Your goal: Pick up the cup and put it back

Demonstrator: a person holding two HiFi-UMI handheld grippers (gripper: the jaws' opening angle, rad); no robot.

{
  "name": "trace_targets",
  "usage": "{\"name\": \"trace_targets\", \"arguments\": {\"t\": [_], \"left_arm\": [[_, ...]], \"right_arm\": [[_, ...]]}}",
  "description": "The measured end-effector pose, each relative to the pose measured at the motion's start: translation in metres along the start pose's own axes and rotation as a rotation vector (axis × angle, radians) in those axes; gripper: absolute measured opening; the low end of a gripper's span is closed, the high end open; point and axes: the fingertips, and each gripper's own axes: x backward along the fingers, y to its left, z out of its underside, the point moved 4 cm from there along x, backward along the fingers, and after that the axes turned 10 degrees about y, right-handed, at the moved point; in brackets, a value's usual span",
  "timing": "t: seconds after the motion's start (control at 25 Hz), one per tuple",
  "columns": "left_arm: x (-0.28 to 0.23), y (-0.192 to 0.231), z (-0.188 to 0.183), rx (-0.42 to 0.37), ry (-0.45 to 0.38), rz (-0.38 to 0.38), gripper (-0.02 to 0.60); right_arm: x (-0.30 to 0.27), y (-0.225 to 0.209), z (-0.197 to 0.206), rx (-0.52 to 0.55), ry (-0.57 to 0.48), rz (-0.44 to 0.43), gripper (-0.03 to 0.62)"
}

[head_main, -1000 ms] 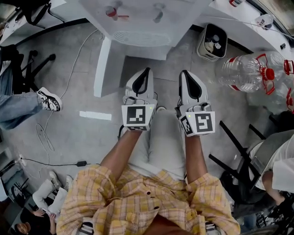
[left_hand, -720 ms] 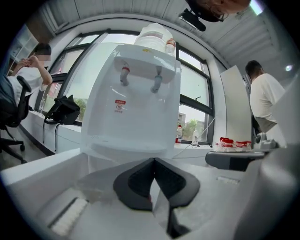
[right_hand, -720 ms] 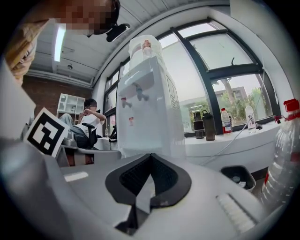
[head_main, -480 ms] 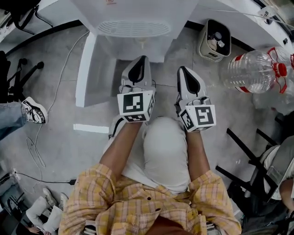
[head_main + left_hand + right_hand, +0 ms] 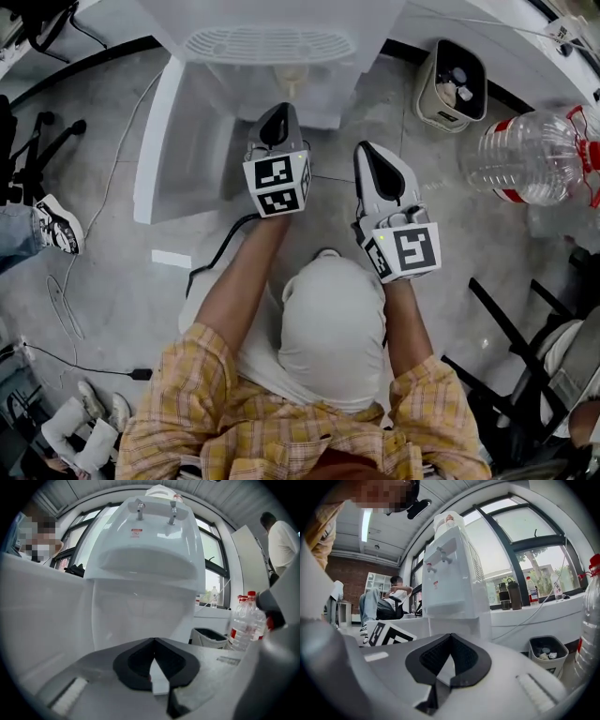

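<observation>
A white water dispenser (image 5: 272, 42) stands straight ahead; it fills the left gripper view (image 5: 145, 559) and rises left of centre in the right gripper view (image 5: 450, 578). A small pale round shape (image 5: 292, 81) under its front overhang may be the cup; I cannot tell for sure. My left gripper (image 5: 278, 112) is shut and empty, its tips close below that overhang; its dark jaws meet in its own view (image 5: 153, 640). My right gripper (image 5: 366, 150) is shut and empty too, further back and to the right (image 5: 450, 635).
A waste bin (image 5: 452, 84) with rubbish stands right of the dispenser, and a large clear water bottle (image 5: 534, 155) lies beyond it. A white side panel (image 5: 159, 141) flanks the dispenser's left. A cable (image 5: 211, 258) runs on the floor. Chair legs (image 5: 511, 319) stand at right, a person's shoe (image 5: 56, 225) at left.
Both grippers have moved forward toward the dispenser, the left one further and closer under its front. The jaws have stayed shut.
</observation>
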Motion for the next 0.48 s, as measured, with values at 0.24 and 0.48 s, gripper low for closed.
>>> {"name": "trace_targets", "arguments": {"t": [0.24,0.48], "left_arm": [[-0.034,0.011,0.030,0.027,0.031,-0.014,0.031],[-0.060,0.022,0.045,0.039,0.057,-0.028,0.082]], "right_arm": [[-0.002,-0.004,0.012,-0.002,0.013,-0.002,0.002],[-0.004,-0.015,0.024,-0.025,0.015,0.012,0.002]]}}
